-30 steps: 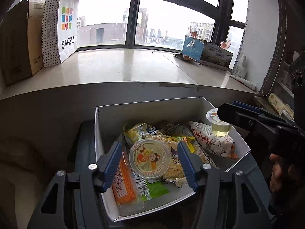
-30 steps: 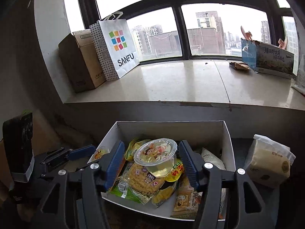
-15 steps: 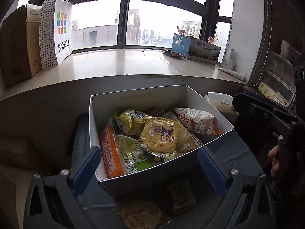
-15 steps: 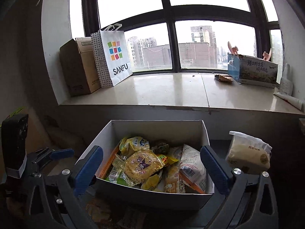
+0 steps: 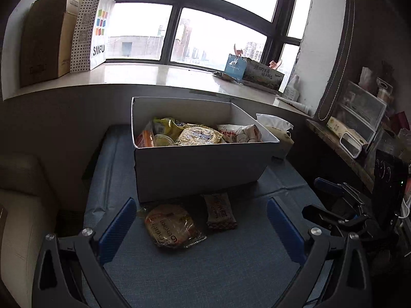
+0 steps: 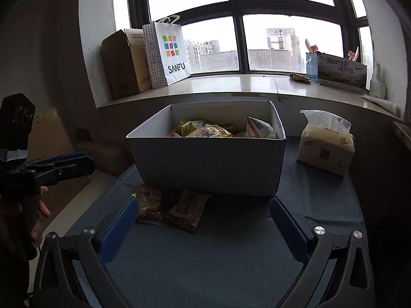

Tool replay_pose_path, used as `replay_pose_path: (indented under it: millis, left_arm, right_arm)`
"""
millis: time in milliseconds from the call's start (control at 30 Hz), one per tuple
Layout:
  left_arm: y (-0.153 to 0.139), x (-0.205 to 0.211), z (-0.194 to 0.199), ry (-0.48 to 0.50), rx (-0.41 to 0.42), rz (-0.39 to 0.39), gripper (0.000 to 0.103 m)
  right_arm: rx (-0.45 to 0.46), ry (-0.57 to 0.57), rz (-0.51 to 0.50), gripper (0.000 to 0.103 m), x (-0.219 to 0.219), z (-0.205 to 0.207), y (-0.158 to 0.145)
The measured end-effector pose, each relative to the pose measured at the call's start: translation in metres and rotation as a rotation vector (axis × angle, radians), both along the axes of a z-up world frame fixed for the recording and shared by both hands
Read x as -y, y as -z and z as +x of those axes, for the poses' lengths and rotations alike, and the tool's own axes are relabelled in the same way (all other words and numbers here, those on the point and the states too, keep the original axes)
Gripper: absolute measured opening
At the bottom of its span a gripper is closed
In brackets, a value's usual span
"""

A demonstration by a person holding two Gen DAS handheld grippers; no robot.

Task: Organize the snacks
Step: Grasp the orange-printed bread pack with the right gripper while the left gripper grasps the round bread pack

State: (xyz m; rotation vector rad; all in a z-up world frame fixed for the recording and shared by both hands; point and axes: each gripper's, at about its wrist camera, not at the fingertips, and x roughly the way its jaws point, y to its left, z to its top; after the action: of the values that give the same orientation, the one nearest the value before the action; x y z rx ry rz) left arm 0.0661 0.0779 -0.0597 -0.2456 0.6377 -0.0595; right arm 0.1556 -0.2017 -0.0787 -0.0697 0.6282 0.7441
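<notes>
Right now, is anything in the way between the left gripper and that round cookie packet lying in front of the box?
Nothing visible. The left gripper is open, and the round cookie packet lies on bare blue cloth just ahead of its fingers. A smaller brown packet sits beside it, and the white box stands behind.

Two snack packets (image 5: 174,224) lie before the white box (image 5: 200,166).

We see only the tops of the snack packets (image 6: 205,129) above the white box's (image 6: 205,164) near wall; what lies beneath them is hidden. The box's front edge covers the far ends of the round cracker pack (image 5: 170,224) and brown bar (image 5: 221,214), whose print is too blurred for us to read.
</notes>
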Motion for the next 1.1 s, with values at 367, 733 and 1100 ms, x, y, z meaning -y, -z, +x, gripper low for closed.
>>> replay_pose_path:
  millis: [367, 733, 1100]
  left_arm:
    - [0.029, -0.002, -0.033, -0.049, -0.06, -0.034, 0.103]
    - [0.034, -0.012, -0.041, -0.08, -0.068, -0.049, 0.103]
    - [0.048, -0.028, -0.043, -0.131, -0.103, -0.068, 0.103]
  right_arm:
    - [-0.128, -0.021, -0.048, 0.103, -0.014, 0.001, 0.043]
    - [-0.138, -0.025, -0.114, 0.103, -0.051, 0.039, 0.055]
    - [-0.185, -0.023, -0.202, 0.103, -0.105, 0.059, 0.077]
